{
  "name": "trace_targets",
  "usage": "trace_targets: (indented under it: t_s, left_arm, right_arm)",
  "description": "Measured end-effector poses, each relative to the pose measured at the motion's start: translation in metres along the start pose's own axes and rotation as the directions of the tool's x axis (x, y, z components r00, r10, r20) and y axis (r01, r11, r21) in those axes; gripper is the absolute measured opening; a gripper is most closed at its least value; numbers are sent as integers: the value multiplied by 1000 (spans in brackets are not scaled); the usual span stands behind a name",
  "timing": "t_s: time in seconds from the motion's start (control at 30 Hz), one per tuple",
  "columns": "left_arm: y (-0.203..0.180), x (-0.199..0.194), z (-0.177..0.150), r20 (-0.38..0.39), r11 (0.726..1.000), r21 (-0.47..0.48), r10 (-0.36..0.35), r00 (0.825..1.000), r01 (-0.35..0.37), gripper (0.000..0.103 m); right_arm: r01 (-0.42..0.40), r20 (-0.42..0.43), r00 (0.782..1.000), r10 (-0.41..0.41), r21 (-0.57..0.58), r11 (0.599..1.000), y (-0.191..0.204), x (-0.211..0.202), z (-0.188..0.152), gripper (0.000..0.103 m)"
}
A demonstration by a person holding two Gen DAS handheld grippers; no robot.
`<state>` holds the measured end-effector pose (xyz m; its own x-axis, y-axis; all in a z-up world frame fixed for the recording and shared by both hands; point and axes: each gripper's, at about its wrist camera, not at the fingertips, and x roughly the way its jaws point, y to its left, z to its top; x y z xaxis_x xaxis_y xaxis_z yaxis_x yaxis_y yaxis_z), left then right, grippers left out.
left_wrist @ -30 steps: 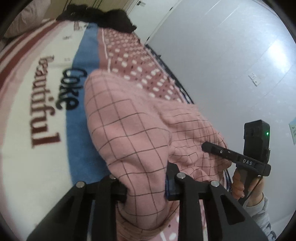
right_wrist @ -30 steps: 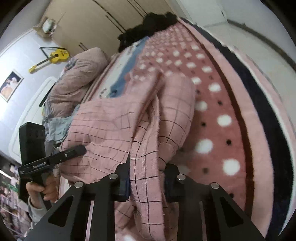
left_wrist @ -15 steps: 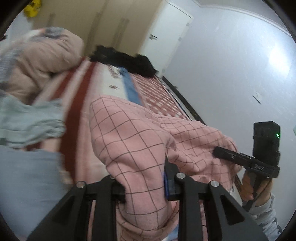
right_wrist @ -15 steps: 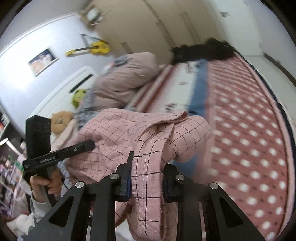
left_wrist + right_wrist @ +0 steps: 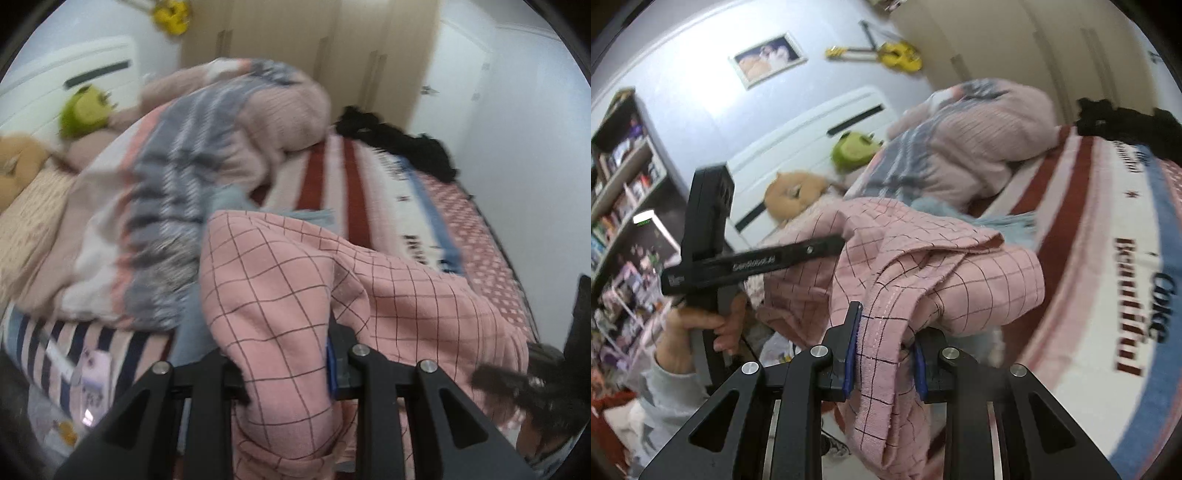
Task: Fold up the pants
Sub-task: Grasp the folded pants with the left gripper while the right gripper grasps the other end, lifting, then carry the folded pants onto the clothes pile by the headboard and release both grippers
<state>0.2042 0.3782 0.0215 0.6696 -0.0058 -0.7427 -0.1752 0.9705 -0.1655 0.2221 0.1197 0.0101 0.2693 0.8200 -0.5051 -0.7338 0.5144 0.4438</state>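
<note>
Pink grid-checked fleece pants [image 5: 280, 295]: bunched, slung sideways between left claw [image 5: 284, 373] and right claw [image 5: 882, 354], each clamped on fabric, above striped blanket-covered bed [image 5: 1108, 295].

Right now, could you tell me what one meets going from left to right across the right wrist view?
Bookshelf → left gripper, held in a hand → pink checked pants → striped blanket with lettering.

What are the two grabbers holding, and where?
Both hold the pink checked pants: the left hand-held gripper pinches a bunched fold, the right hand-held gripper a stitched edge.
</note>
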Motion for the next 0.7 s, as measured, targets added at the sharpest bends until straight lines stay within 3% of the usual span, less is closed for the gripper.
trace_targets:
  t_s: [0.1,0.3,0.4,0.47,0.57,0.7]
  left_arm:
    - [28,23,-12,-54,999,-34,34,998,-36,22]
    - [49,66,-35,-140,996,-42,67,988,-73,25]
    - [48,68,-41,-146,995,-11,100,984,-103,42]
    - [54,67,-44,-147,989,12,146,978,-146,67]
    - [67,62,-47,-146,989,4,147,978,-148,73]
    - [73,54,-50,-146,987,23,163,976,-162,77]
  right_arm:
    - [-20,-56,998,21,8,1000,6,42,-7,17]
    - [-13,-124,992,9,-32,999,3,76,-28,17]
    - [10,-134,991,-18,-58,998,-3,79,-38,17]
    - [41,-140,989,-50,-66,997,-8,79,-42,18]
    - [85,-136,986,-94,-69,994,-20,78,-49,26]
    - [124,-124,983,-133,-77,989,-26,74,-48,29]
